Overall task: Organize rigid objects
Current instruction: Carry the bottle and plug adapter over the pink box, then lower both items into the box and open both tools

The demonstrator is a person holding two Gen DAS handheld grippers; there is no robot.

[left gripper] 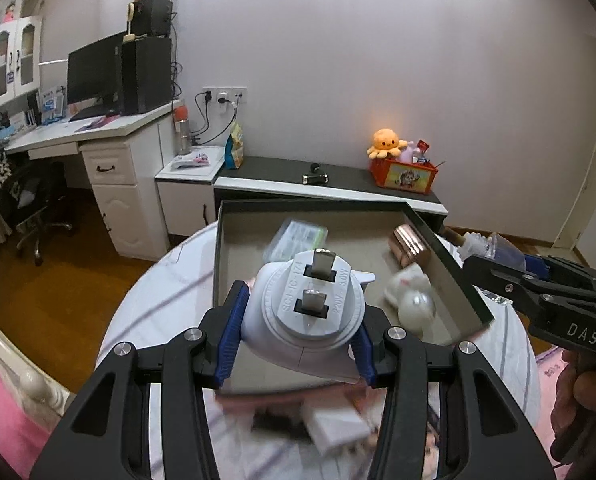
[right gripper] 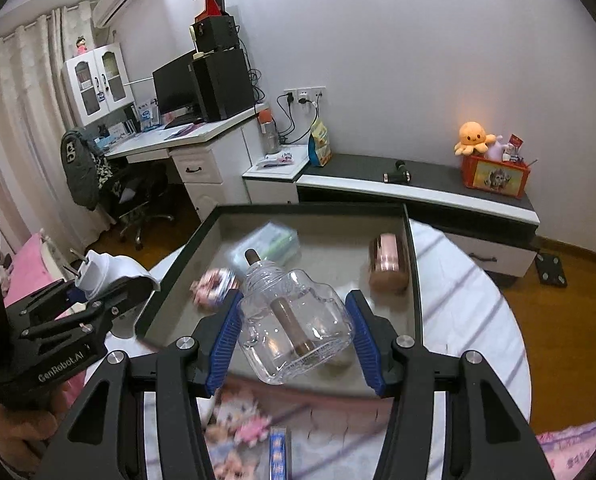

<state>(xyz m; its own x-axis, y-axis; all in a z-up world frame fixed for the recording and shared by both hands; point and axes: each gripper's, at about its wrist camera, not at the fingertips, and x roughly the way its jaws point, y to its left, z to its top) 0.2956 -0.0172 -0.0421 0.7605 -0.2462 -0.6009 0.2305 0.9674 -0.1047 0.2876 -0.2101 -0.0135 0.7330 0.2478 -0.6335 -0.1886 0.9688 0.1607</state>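
Black grippers [left gripper: 300, 344] (blue ribbed pads [left gripper: 229, 340])

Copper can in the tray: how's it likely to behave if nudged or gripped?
The copper can lies on its side in the tray, so a sideways nudge would probably roll it. Its shiny ribbed wall looks rigid, likely slick against pads. The tray wall beside it should stop a roll that way.

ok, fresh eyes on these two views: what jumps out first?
Each gripper fills its own view with something clamped between blue pads: the left gripper holds a white plug-in device, prongs up, and the right gripper holds a clear glass bottle with a brown wick. Behind both sits an open dark-rimmed box on the striped cloth, with a copper-coloured cylinder inside. On the far cabinet, an orange plush octopus tops a red basket.
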